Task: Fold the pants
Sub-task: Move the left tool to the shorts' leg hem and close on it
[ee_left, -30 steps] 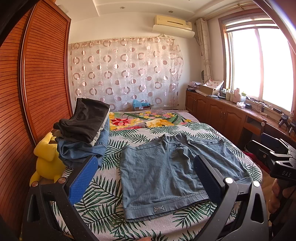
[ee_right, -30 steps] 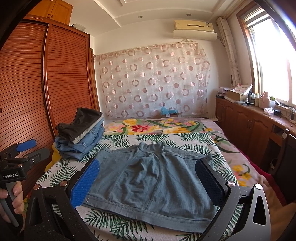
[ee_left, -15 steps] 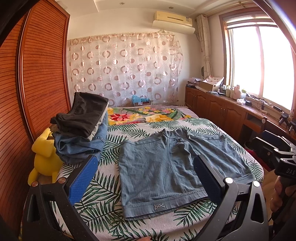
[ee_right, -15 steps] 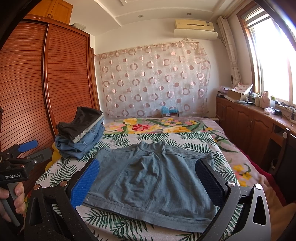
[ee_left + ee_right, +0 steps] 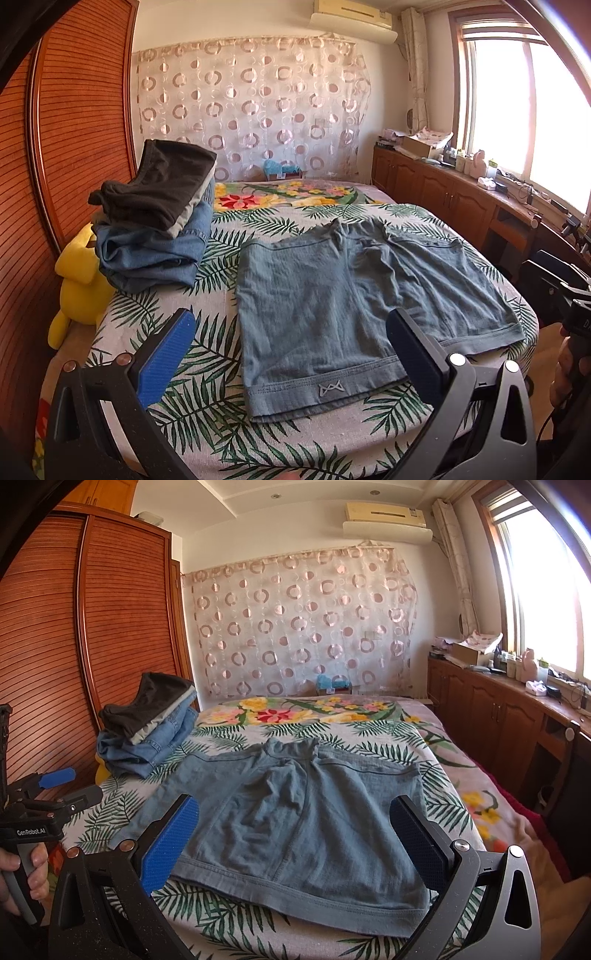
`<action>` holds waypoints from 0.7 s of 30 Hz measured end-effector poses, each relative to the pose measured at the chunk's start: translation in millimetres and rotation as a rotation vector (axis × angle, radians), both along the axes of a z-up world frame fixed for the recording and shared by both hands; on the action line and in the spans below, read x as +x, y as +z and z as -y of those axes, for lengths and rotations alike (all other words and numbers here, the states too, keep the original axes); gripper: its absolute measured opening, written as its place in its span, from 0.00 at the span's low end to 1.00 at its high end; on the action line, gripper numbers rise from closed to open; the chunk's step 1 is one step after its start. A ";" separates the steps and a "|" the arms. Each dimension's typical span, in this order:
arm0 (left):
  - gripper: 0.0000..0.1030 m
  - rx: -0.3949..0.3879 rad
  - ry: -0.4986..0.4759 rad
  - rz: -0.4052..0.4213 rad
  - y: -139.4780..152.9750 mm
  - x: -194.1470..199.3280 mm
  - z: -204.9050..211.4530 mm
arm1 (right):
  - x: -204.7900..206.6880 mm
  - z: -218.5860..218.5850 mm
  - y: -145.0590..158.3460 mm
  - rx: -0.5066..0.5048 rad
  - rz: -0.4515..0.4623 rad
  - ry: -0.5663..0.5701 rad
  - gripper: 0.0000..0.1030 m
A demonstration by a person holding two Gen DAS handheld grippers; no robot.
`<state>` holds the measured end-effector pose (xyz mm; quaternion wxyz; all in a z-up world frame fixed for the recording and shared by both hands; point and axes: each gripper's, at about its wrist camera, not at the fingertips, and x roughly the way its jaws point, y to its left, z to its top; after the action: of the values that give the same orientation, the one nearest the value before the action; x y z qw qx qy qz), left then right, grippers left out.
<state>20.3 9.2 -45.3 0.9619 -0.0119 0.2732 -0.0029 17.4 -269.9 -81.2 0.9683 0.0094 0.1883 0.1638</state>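
Observation:
A pair of grey-blue shorts (image 5: 343,306) lies spread flat on the leaf-print bed cover, waistband toward me; it also shows in the right wrist view (image 5: 303,819). My left gripper (image 5: 288,339) is open and empty, held above the near left part of the waistband. My right gripper (image 5: 295,823) is open and empty, held above the near right part of the shorts. The left gripper also shows at the left edge of the right wrist view (image 5: 55,790), held in a hand.
A stack of folded clothes (image 5: 155,218) sits at the bed's left side, dark garment on top, jeans below. A yellow plush toy (image 5: 81,280) sits between the bed and the wooden wardrobe (image 5: 62,129). Wooden cabinets (image 5: 461,199) run along the right under the window.
The left wrist view has tilted down a little and drawn slightly nearer the bed. The right gripper has hardly moved. The shorts lie as before and both grippers stay open.

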 end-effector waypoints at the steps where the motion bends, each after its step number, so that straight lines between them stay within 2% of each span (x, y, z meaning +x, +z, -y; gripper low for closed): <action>1: 1.00 -0.001 0.000 -0.003 -1.7 1.1 -1.4 | 1.1 -0.1 -0.4 -0.003 -0.005 -0.002 1.00; 12: 1.00 -0.011 0.007 -0.067 -23.6 13.0 -20.1 | 10.9 0.0 -8.4 -0.054 -0.064 -0.022 1.00; 21: 1.00 -0.033 0.010 -0.133 -50.2 17.6 -44.1 | 24.2 2.7 -20.9 -0.102 -0.153 -0.037 1.00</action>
<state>38.0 53.2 -95.6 0.9413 -0.0294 0.3362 -0.0017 41.6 -272.6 -102.2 0.9532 -0.0239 0.2696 0.1348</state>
